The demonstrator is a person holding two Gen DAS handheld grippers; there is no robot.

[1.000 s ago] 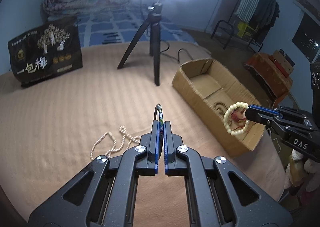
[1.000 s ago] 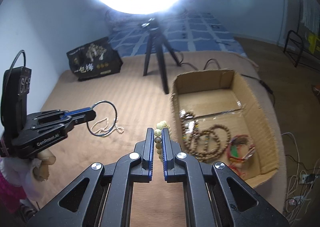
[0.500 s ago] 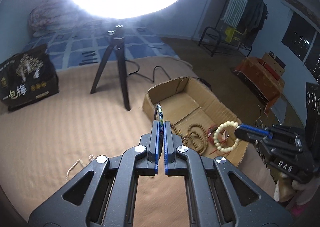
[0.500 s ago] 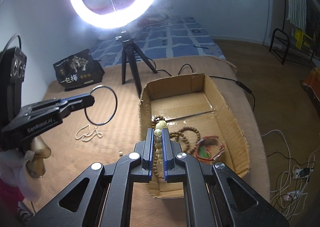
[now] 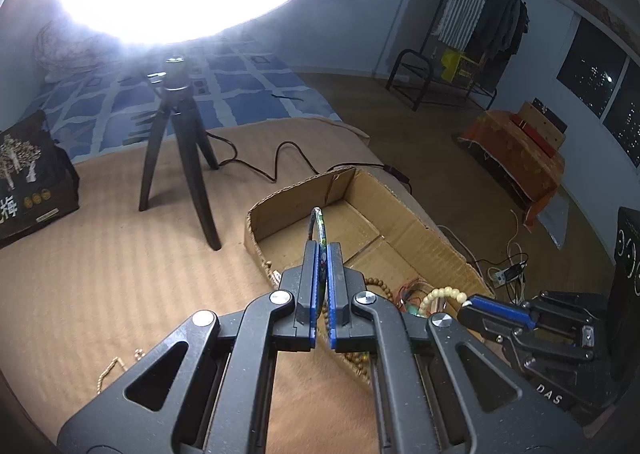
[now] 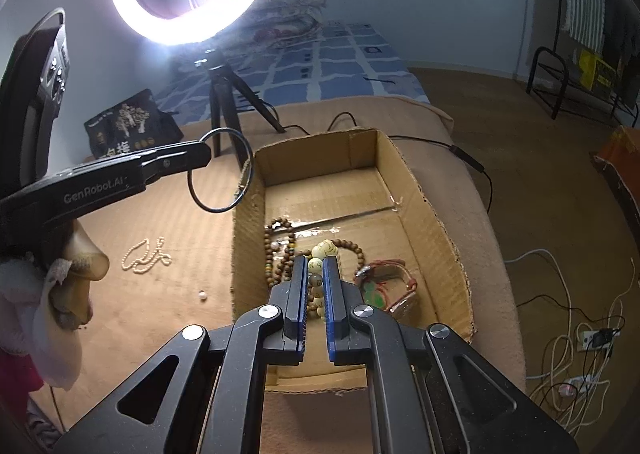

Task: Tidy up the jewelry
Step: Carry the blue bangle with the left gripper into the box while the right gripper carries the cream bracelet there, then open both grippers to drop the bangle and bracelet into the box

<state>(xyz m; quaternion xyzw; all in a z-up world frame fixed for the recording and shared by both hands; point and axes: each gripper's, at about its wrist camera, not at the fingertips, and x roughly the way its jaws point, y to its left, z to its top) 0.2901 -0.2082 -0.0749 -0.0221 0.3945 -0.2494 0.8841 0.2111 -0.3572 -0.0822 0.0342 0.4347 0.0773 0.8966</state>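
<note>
My left gripper (image 5: 323, 250) is shut on a thin dark bangle (image 5: 319, 223), held edge-on above the left wall of the open cardboard box (image 5: 416, 225). In the right wrist view the left gripper (image 6: 200, 155) holds the bangle (image 6: 244, 177) over the box's left rim (image 6: 246, 221). My right gripper (image 6: 316, 266) is shut on a cream bead bracelet (image 6: 325, 250), held over the box's near half. The right gripper (image 5: 466, 304) with the bracelet (image 5: 440, 293) shows at the right of the left wrist view. Brown bead strands (image 6: 280, 250) and a red-green bracelet (image 6: 386, 286) lie in the box.
A pearl necklace (image 6: 146, 258) and one loose bead (image 6: 203, 296) lie on the tan blanket left of the box. A tripod (image 5: 180, 157) with a ring light and a black bag (image 5: 32, 181) stand behind. A cable (image 6: 468, 161) runs past the box's far right corner.
Both grippers have moved toward the box with their jewelry. The bangle now hangs over the box's left rim and the bead bracelet sits lower over the box's inside.
</note>
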